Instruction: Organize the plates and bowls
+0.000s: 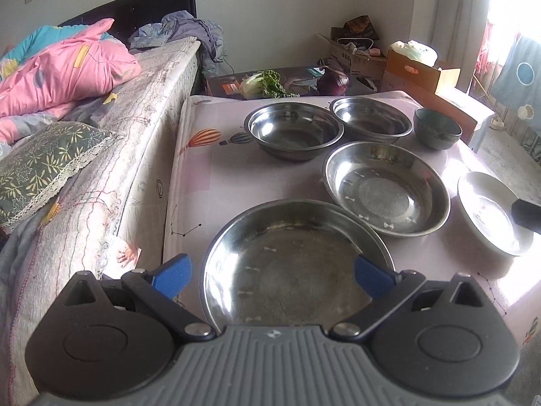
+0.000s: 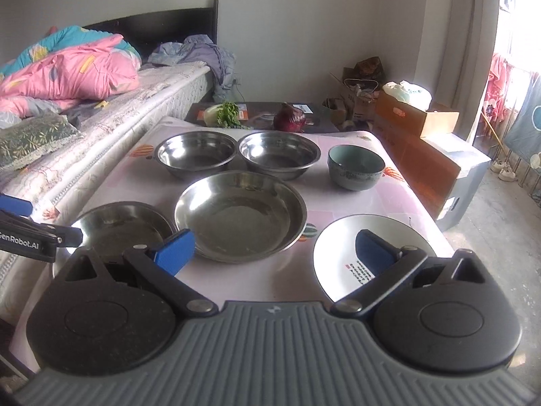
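Plates and bowls lie unstacked on the table (image 1: 203, 182). Left wrist view: the left claw (image 1: 273, 272) gapes empty over the nearest steel plate (image 1: 297, 264); gripping its rim looks the likely next move. Right wrist view: the right claw (image 2: 274, 249) hangs open, one finger over the white plate (image 2: 341, 253), holding nothing.

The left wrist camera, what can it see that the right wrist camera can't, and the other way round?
Only the left wrist view shows hot-air balloon prints on the table cover beside the bed.

Only the right wrist view shows the printed label on the flat white plate, and the left gripper's "GenRobot.AI" arm.

Both show two deep steel bowls, two shallow steel plates, the dark teal ceramic bowl, the purple onion and the leafy green vegetable.
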`<action>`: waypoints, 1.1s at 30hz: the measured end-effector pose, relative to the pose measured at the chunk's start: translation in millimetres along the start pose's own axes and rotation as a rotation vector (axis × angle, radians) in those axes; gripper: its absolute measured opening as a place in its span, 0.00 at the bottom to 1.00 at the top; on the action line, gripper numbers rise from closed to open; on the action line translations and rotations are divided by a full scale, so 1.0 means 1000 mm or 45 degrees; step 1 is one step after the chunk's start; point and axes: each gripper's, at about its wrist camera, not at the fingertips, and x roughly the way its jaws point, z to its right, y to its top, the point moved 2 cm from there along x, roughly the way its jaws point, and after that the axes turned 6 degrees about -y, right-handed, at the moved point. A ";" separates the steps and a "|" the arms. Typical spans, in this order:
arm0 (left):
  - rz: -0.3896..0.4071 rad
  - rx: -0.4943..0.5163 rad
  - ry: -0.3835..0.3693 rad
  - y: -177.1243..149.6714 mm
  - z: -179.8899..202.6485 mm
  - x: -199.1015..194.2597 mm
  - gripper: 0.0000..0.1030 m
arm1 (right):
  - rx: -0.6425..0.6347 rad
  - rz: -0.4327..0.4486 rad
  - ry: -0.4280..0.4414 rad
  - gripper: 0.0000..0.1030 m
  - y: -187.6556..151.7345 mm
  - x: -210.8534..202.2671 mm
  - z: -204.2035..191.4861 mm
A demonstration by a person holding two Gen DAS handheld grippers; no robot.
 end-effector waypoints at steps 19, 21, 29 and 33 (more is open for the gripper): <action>0.086 -0.005 -0.138 0.109 -0.044 0.082 1.00 | 0.312 -0.047 0.277 0.89 0.099 0.150 -0.009; 0.065 0.012 -0.087 0.115 -0.044 0.099 0.99 | 0.324 -0.081 0.286 0.78 0.103 0.179 -0.017; -0.007 0.012 -0.052 0.141 -0.050 0.172 0.80 | 0.353 -0.254 0.284 0.48 0.094 0.280 -0.042; -0.082 0.023 -0.045 0.146 -0.049 0.202 0.67 | 0.349 -0.310 0.295 0.32 0.089 0.309 -0.048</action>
